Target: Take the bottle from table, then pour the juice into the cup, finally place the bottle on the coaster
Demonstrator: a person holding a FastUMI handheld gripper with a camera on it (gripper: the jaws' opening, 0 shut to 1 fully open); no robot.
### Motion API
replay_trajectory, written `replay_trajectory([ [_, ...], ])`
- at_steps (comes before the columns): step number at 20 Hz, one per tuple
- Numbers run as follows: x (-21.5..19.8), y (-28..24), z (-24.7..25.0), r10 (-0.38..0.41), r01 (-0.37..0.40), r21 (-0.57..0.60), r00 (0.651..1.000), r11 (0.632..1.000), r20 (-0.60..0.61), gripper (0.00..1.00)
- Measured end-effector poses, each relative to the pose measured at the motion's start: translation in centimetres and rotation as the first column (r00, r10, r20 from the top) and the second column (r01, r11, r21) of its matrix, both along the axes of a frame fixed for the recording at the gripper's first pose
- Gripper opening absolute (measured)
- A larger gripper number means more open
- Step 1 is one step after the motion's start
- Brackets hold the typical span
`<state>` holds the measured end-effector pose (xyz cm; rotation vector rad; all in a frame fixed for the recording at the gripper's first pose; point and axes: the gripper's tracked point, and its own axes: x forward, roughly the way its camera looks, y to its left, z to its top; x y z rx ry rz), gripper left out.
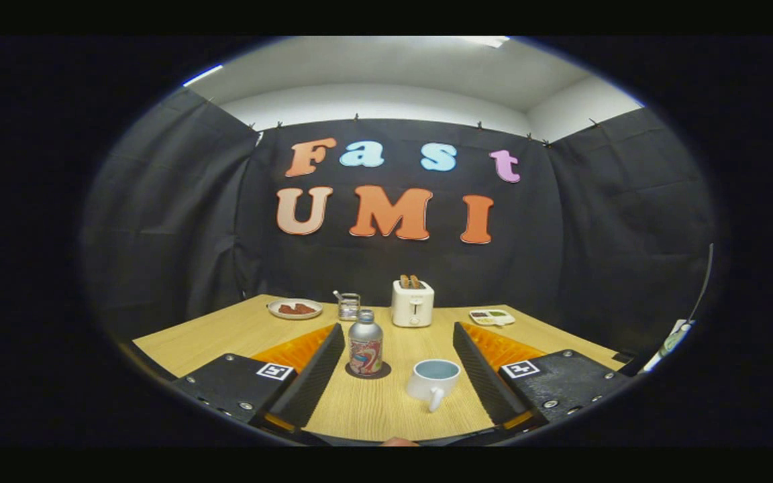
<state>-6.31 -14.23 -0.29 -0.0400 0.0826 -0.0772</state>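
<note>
A silver bottle [365, 343] with a colourful label stands upright on a dark round coaster [368, 371] on the wooden table [225, 332], close by the left finger's tip. A white cup [433, 380] with a pale blue inside sits to the bottle's right, its handle turned toward me, between the two fingers. My gripper [399, 327] is open, with wide room between its fingers; neither finger touches the bottle or the cup.
Beyond the bottle stand a white toaster [412, 302] with toast in it, a small glass jar [348, 306], a plate [294, 308] of reddish food at back left and a small dish [491, 316] at back right. Black cloth walls the table's far side.
</note>
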Motion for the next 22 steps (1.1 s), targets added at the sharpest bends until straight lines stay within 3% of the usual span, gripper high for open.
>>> replay_trajectory([
  [22,-2.2,0.0,0.9,-0.010,0.009,0.027,1.000,1.000,0.019,0.97],
])
